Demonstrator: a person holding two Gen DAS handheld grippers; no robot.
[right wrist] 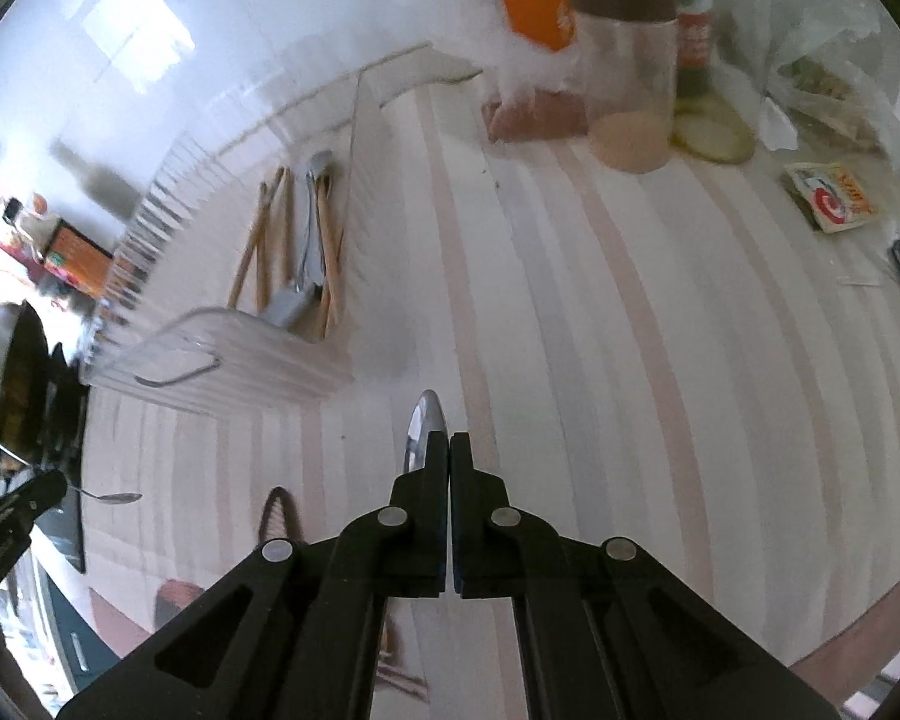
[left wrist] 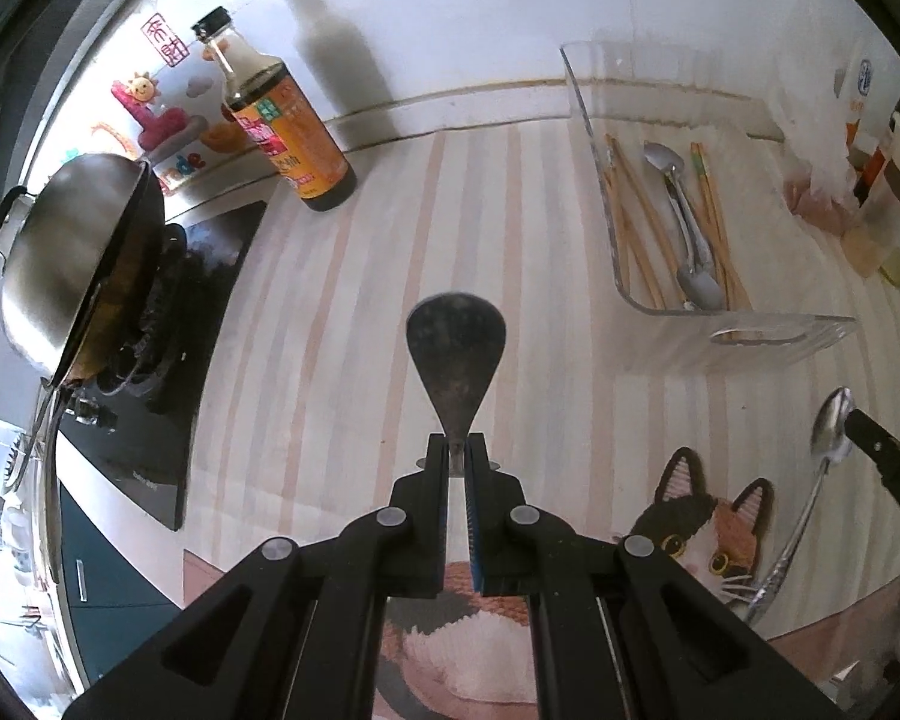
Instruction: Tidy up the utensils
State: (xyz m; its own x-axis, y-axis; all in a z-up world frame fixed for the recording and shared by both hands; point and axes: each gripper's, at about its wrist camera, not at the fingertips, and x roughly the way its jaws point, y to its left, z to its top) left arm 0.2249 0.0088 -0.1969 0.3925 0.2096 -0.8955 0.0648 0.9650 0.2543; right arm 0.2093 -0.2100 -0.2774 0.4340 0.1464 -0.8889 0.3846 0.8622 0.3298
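Note:
My left gripper (left wrist: 456, 450) is shut on a dark metal spoon (left wrist: 456, 348), bowl pointing forward, above the striped cloth. My right gripper (right wrist: 450, 450) is shut on a shiny metal spoon (right wrist: 424, 429); that spoon also shows in the left wrist view (left wrist: 829, 426), held by the right gripper's finger (left wrist: 888, 456). A clear plastic tray (left wrist: 624, 276) lies ahead to the right and holds several wooden chopsticks (left wrist: 630, 222) and a metal spoon (left wrist: 678, 204). The tray also shows in the right wrist view (right wrist: 222, 360), ahead to the left, with my left gripper (right wrist: 60, 489) at the far left.
A soy sauce bottle (left wrist: 282, 126) stands at the back left. A wok (left wrist: 72, 252) sits on the stove (left wrist: 168, 372) at left. Jars (right wrist: 630, 72), bottles, bags and a packet (right wrist: 831, 198) crowd the back right. A cat picture (left wrist: 702, 534) is on the cloth.

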